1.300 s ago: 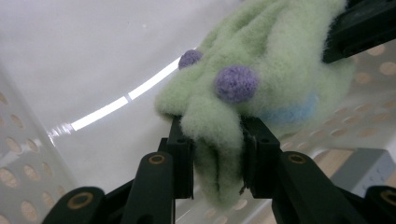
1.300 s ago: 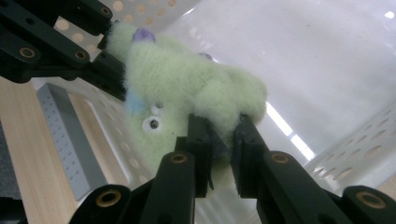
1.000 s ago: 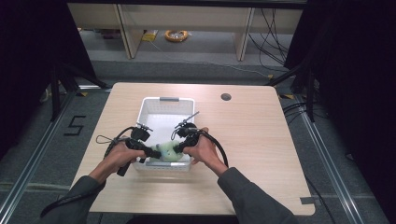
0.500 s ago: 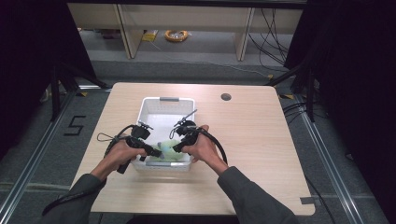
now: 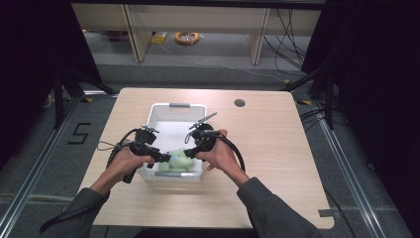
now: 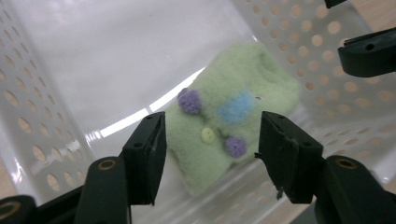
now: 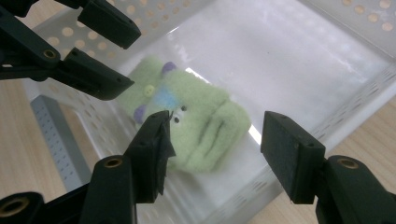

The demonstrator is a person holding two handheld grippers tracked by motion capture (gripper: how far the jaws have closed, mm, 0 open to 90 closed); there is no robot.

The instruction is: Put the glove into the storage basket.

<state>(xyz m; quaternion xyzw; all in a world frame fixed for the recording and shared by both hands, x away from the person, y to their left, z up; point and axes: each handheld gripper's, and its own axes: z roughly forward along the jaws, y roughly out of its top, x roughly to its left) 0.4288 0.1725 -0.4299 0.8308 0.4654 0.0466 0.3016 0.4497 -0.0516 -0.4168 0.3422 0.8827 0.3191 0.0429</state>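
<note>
Item: green plush sock in white basket | my left gripper and right gripper: both wide, empty | advice: straddle fully, clear basket wall, then close.

I see a soft toy of fuzzy, matt green fleece cloth, with nubbly purple pompoms, a pale blue felt-like patch and a small smooth yellow button. It lies in a white plastic basket; its perforated walls look smooth and its floor is glossy, throwing a bright streak of reflected light. My left gripper and right gripper have matt black plastic jaws with slightly rough pad faces and brass-coloured metal pivot pins. The table is pale wood-grain laminate with a smooth, low-sheen finish.
</note>
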